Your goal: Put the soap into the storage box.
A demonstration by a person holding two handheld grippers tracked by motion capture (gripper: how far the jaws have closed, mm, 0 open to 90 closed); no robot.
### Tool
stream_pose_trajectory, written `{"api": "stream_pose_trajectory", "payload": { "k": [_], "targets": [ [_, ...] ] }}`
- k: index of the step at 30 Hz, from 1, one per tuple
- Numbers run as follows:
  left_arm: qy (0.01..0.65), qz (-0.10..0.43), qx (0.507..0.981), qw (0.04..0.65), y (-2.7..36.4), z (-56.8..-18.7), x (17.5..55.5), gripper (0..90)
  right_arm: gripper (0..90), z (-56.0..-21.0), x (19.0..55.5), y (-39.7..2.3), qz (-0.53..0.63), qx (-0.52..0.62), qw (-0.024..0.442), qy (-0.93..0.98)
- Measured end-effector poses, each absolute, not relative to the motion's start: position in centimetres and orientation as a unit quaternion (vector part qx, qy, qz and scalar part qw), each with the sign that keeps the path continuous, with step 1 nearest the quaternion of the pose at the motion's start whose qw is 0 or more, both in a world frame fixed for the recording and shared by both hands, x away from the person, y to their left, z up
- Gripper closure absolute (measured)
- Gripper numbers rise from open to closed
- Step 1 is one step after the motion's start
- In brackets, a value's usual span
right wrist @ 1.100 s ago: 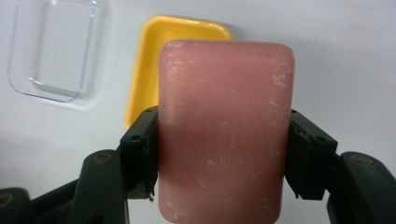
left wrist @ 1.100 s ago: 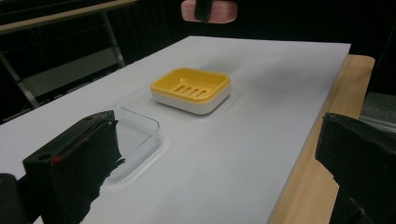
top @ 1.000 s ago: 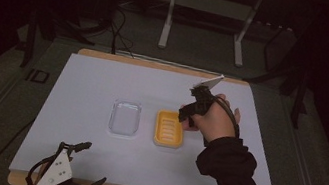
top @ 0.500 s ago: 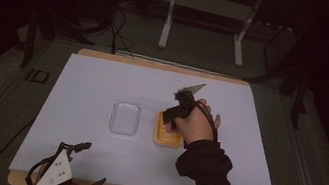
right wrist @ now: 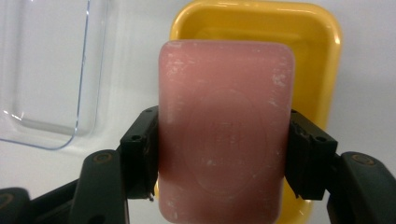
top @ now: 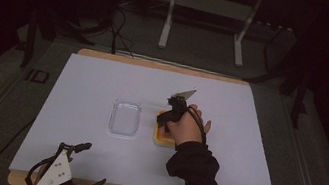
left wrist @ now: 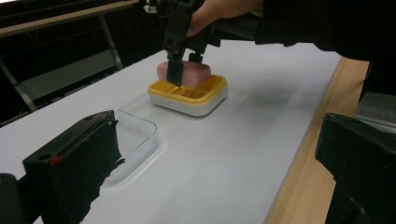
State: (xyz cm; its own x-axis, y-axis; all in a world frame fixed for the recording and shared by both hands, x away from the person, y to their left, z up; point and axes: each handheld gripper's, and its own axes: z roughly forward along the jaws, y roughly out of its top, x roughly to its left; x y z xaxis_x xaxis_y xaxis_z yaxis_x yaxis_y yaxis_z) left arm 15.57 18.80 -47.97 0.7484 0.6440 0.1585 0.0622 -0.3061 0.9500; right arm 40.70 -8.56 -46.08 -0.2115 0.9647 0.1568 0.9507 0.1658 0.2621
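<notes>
Now my right hand-held gripper (right wrist: 219,154) squeezes the pink soap (right wrist: 226,126) over the yellow dish (right wrist: 322,65); my left hand-held gripper (top: 89,168), jaws apart, lies at seven o'clock on the bench (top: 261,108).

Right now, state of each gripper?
Left gripper: open, holding nothing, lying at the table's near edge.
Right gripper: closed on the pink soap bar, over the yellow soap dish.
</notes>
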Motion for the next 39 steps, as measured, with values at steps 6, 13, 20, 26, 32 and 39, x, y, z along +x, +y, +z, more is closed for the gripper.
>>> {"api": "stream_pose_trajectory", "payload": {
  "k": [6, 13, 20, 26, 32, 39],
  "targets": [
    [0.230, 0.268, 0.762, 0.542, 18.8, -48.0, 15.6, 0.5, 37.8, -47.3, 41.0, -8.6, 0.146, 0.637, 0.022, 0.757],
    [0.230, 0.267, 0.762, 0.543, 18.8, -47.9, 15.5, 0.5, 37.8, -48.5, 41.0, -8.5, 0.140, 0.640, 0.029, 0.755],
    [0.230, 0.268, 0.763, 0.542, 18.8, -47.9, 15.5, 0.5, 37.5, -48.9, 41.1, -8.4, 0.126, 0.641, 0.035, 0.756],
    [0.230, 0.266, 0.764, 0.541, 18.7, -48.0, 15.6, 0.5, 33.5, -48.5, 41.2, -8.7, 0.136, 0.632, 0.026, 0.762],
    [0.230, 0.266, 0.764, 0.541, 18.7, -48.0, 15.6, 0.5, 30.1, -47.0, 41.0, -9.0, 0.144, 0.616, 0.039, 0.773],
    [0.232, 0.265, 0.764, 0.541, 18.8, -48.0, 15.6, 0.5, 30.0, -45.4, 40.5, -10.4, 0.160, 0.547, 0.037, 0.821]
  ]
}}
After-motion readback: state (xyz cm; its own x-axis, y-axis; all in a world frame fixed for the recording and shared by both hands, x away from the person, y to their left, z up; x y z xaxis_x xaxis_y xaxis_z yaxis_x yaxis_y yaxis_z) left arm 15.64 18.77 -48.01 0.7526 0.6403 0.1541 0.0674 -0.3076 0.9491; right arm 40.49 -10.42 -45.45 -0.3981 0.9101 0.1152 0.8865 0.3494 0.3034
